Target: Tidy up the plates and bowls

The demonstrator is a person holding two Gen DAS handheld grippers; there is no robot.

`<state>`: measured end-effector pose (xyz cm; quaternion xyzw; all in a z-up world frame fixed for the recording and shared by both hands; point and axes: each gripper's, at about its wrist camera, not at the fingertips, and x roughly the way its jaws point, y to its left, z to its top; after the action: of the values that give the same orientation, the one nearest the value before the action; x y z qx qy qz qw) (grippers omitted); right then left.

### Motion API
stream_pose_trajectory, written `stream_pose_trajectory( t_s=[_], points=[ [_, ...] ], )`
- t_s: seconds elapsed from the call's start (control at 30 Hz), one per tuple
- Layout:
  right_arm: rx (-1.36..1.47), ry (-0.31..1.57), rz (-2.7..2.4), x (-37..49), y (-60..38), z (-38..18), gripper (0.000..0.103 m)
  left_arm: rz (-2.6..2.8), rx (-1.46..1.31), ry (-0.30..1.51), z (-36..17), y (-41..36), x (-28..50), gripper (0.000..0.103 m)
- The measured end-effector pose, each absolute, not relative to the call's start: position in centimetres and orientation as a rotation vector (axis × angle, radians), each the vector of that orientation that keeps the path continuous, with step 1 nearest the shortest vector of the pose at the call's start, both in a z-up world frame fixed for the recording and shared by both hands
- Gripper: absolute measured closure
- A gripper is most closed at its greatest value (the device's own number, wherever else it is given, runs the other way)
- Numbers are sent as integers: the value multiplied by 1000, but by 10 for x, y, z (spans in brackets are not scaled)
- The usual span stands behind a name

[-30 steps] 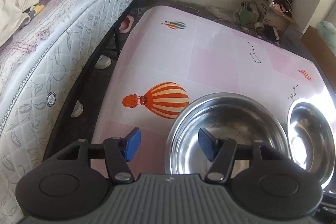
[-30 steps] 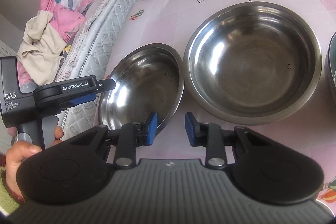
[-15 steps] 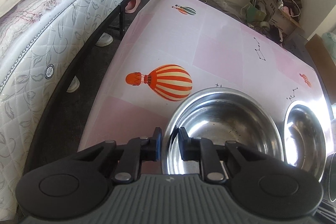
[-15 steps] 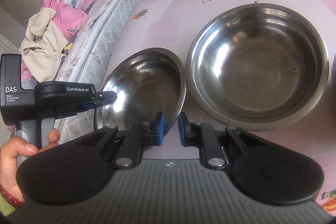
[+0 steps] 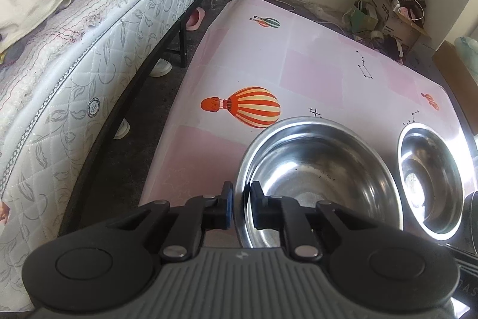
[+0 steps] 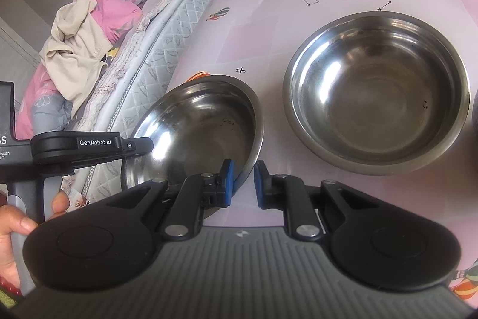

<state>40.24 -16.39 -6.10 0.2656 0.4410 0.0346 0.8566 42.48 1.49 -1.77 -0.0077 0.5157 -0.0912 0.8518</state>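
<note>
A steel bowl [image 5: 316,178] sits near the left edge of the pink balloon-print table [image 5: 239,56]. My left gripper [image 5: 240,199] is shut on its near-left rim. In the right wrist view the same bowl [image 6: 194,133] looks tilted. My right gripper [image 6: 242,181] is shut on its right rim. The left gripper [image 6: 146,145] grips the opposite rim, with a person's hand [image 6: 12,229] on its handle. A larger steel bowl [image 6: 379,88] rests flat to the right, and in the left wrist view it [image 5: 430,181] stands apart from the held bowl.
A mattress [image 5: 89,73] with heaped clothes [image 6: 77,56] runs close along the table's left side, with a narrow floor gap and shoes [image 5: 161,68] beneath. Boxes and clutter [image 5: 394,8] fill the far corner. A dark rim [image 6: 475,109] shows at the right edge.
Both grippers went from open to shut on the smaller bowl's rim, the left on one side and the right on the other. The left gripper shifted slightly with the bowl.
</note>
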Motion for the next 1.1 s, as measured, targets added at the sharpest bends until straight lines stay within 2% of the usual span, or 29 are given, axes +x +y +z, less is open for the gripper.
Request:
stream_pose_trajectory(
  t_s=[0.7,1.1],
  points=[
    [546,881,102,374,-169,-19,87,-211,-25,981,44,11,385,90],
    [560,860,41,340,-196,-3,86,-282,-39,983,50,-20,365,90]
  ],
)
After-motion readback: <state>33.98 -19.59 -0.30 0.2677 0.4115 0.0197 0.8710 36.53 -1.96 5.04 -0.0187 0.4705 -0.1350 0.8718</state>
